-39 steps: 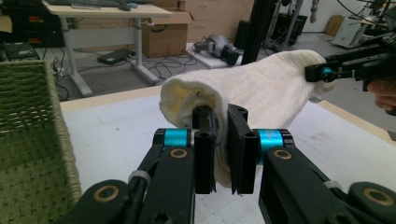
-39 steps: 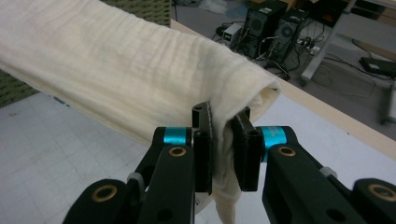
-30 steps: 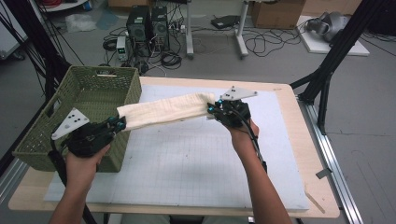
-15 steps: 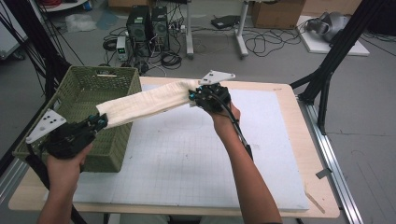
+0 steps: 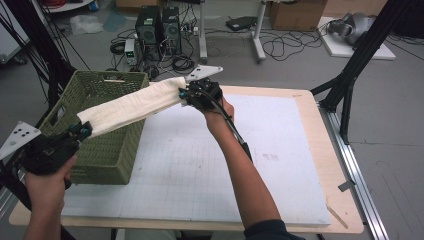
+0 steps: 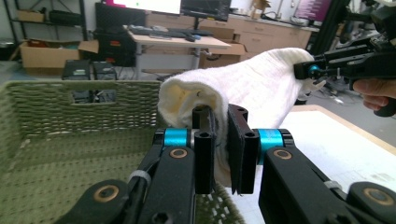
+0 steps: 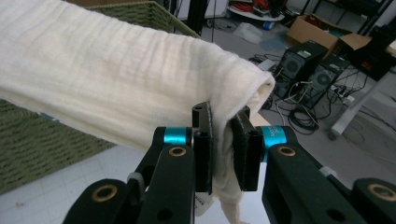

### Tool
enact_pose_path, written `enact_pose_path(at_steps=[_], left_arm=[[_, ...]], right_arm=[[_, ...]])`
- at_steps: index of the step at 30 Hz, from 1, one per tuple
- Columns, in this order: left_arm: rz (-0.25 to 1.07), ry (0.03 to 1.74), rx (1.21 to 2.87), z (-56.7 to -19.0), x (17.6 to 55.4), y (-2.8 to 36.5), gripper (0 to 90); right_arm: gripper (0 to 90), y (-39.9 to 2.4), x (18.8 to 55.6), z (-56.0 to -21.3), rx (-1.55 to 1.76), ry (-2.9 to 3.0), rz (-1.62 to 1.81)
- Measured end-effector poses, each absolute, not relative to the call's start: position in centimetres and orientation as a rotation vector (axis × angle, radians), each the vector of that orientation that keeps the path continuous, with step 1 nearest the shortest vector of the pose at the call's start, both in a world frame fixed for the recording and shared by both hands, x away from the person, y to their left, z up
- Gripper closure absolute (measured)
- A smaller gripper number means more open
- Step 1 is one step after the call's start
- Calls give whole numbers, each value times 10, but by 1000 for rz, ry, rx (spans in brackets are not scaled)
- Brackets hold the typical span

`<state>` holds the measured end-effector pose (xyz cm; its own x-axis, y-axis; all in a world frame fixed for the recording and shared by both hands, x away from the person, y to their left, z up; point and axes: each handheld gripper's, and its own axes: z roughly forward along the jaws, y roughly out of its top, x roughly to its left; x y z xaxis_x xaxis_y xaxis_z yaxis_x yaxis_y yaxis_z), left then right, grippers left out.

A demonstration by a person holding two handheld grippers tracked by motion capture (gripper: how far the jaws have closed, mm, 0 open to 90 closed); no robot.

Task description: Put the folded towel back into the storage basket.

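A folded cream cloth (image 5: 131,104) hangs stretched in the air between my two grippers, above the green woven basket (image 5: 107,152) at the table's left. My left gripper (image 5: 84,131) is shut on the cloth's near left end, level with the basket's front wall. In the left gripper view the cloth (image 6: 243,88) is pinched between the black jaws of that gripper (image 6: 220,151), with the basket's inside (image 6: 56,140) behind. My right gripper (image 5: 186,93) is shut on the far right end. The right gripper view has the cloth (image 7: 116,79) clamped in its gripper (image 7: 222,149).
The wooden table carries a white gridded mat (image 5: 210,160) to the right of the basket. Behind the table, on the floor, stand computer towers (image 5: 160,25), cables and boxes. A black frame leg (image 5: 350,75) rises at the table's right edge.
Both grippers have carried the cloth to the left and a little up. The cloth now spans over the basket, and the left hand has drawn past the basket's front left corner.
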<state>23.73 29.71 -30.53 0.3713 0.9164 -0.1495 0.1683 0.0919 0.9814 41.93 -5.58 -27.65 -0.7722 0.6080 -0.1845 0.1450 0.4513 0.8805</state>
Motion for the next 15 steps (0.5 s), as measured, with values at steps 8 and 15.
enact_pose_path(at_steps=[8, 15], left_arm=[[793, 1100, 1367, -305, 231, 309, 817], [808, 1128, 1341, -306, 228, 319, 817]], right_arm=[[807, -28, 432, -270, 585, 2229, 1293], [807, -6, 442, -271, 550, 2254, 1283]])
